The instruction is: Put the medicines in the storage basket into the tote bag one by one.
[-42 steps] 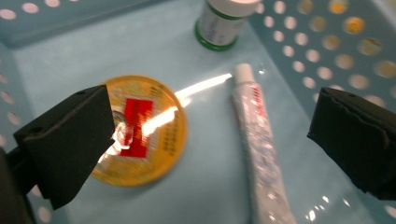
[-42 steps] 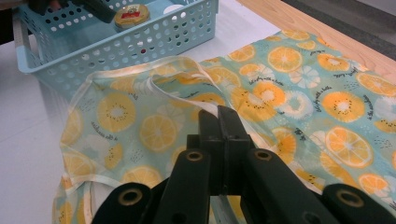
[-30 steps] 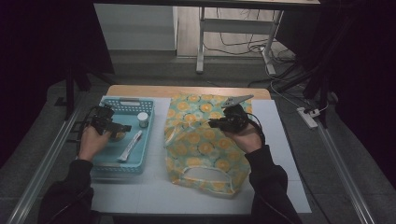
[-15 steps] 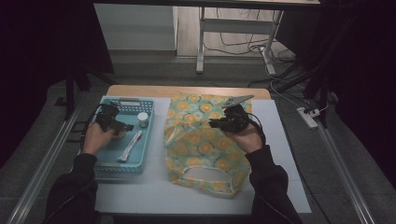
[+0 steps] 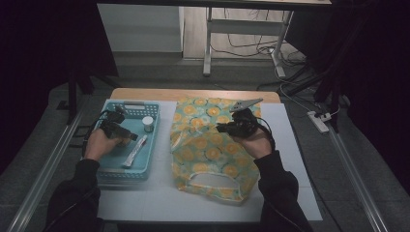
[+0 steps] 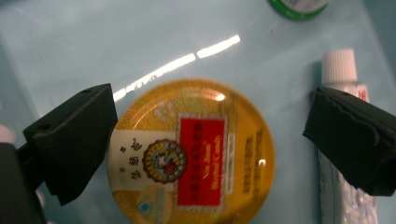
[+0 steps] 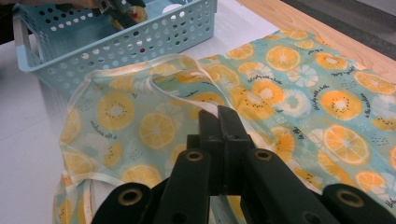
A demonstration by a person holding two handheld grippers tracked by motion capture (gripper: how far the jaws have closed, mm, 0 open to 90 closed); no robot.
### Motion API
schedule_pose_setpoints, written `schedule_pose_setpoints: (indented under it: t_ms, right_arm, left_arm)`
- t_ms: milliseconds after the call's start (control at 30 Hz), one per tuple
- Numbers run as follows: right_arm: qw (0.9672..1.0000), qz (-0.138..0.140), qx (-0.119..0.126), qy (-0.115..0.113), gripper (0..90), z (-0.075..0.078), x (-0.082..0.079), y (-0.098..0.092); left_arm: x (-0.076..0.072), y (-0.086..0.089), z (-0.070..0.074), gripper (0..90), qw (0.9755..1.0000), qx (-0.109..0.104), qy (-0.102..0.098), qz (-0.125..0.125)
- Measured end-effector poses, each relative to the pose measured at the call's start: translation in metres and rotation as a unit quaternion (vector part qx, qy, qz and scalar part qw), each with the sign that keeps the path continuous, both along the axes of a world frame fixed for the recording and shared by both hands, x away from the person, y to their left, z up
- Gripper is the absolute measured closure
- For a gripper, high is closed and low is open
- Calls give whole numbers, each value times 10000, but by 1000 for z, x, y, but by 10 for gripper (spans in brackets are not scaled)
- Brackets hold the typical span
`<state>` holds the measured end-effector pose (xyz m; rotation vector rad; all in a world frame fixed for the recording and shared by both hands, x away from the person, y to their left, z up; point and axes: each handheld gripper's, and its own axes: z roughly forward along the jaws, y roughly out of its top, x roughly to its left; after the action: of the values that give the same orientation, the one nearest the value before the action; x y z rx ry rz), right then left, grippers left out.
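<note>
Left side of high view: blue basket [image 5: 126,166] on the tabletop [image 5: 159,203], holding a small white-capped jar [image 5: 148,123] and a tube [image 5: 135,151]. Left hand-held gripper [image 5: 126,137] is down inside the basket; in the left gripper view its jaws stand wide apart, either side of a round yellow tin [image 6: 191,154] with a red label, lying flat on the basket floor. Left pad overlaps the tin's edge; contact can't be confirmed. Right pad sits apart from it, over the tube. Not gripped yet.

Centre to right: citrus-print bag [image 5: 208,150] lies flat on the tabletop, handle at lower centre. Right hand-held gripper [image 5: 223,128] rests over the bag's upper part; in the right gripper view its jaws are pressed together on the white-trimmed bag rim [image 7: 212,109].

Step, as judged: picking the tin, likely for loading into the bag. Next: close squarely across the tin without catching the tube, lift, while the right lifts the rim to open the mouth.
</note>
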<state>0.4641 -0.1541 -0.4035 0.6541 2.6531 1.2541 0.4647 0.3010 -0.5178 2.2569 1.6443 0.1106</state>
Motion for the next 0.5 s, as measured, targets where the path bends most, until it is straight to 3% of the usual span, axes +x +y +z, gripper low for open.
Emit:
schedule_pose_setpoints:
  t_ms: [167, 267, 333, 500]
  right_arm:
    - [10000, 1, -2, 0, 900, 0, -1, 0]
    - [10000, -3, -3, 3, 900, 0, 0, 0]
    - [10000, -1, 1, -3, 900, 0, 0, 0]
    - [10000, -14, 4, 14, 900, -1, 0, 0]
  left_arm:
    - [-5, -2, -2, 38, 9997, 71, 227, -1]
    - [-7, -3, -3, 96, 9992, 233, 326, -19]
    - [-9, -3, -2, 188, 9990, 355, 284, -30]
    - [-10, -3, -1, 201, 9988, 348, 331, 47]
